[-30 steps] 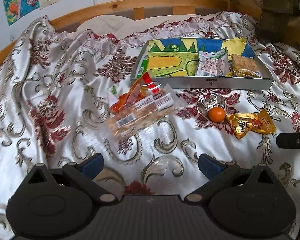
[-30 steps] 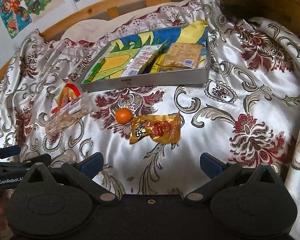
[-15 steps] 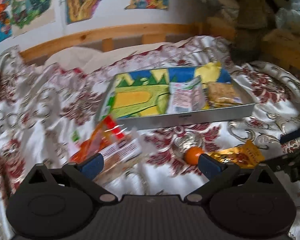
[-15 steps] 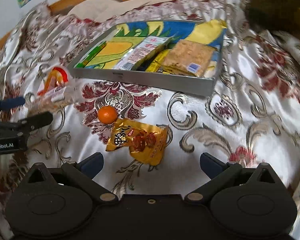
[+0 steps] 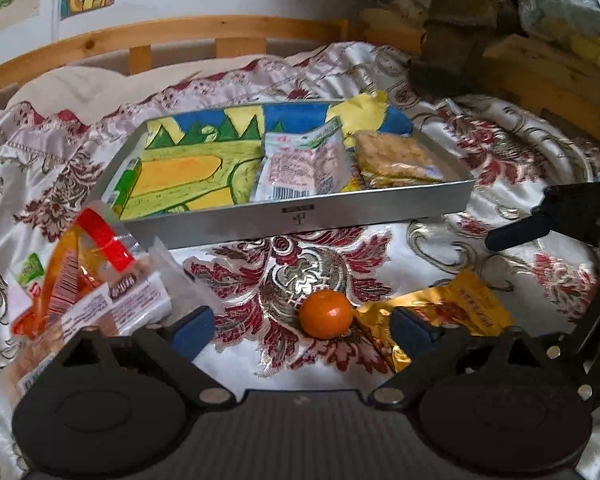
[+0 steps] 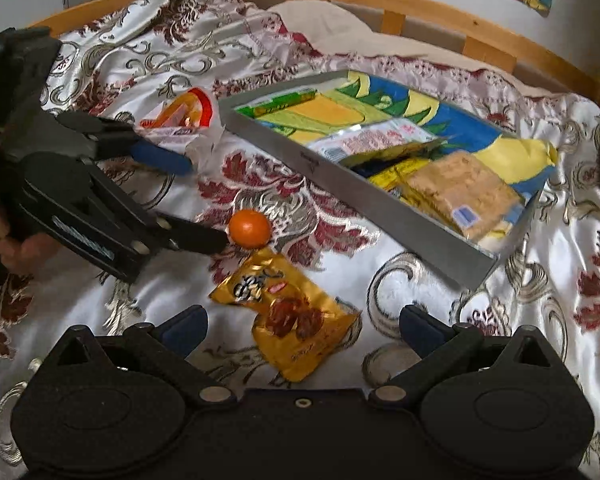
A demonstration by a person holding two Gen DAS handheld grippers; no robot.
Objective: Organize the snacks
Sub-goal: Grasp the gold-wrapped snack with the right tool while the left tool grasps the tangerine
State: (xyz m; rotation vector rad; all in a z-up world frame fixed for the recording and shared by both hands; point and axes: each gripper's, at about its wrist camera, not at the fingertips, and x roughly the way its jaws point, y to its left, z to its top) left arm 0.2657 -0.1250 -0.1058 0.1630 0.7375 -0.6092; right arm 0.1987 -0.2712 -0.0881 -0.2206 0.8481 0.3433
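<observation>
A small orange [image 5: 326, 313] [image 6: 249, 227] lies on the bedspread in front of a metal tray [image 5: 300, 219] [image 6: 380, 216]. My left gripper [image 5: 302, 326] is open, its fingers either side of the orange, close to it. A gold snack packet [image 6: 290, 316] [image 5: 440, 316] lies just right of the orange. My right gripper [image 6: 302, 330] is open, with the gold packet between its fingers. The tray holds a white packet [image 5: 304, 164] and a cracker pack [image 6: 464, 192]. Clear and orange snack bags [image 5: 88, 284] lie to the left.
A patterned satin bedspread [image 6: 420, 292] covers the bed. A wooden headboard rail [image 5: 180, 36] runs along the back, with drawings on the wall above. Cluttered boxes [image 5: 540, 64] stand at the far right. The left gripper's body [image 6: 80, 208] shows in the right wrist view.
Both grippers have moved forward and lower. The left one has closed in on the orange, the right one on the gold packet. Both stay open.
</observation>
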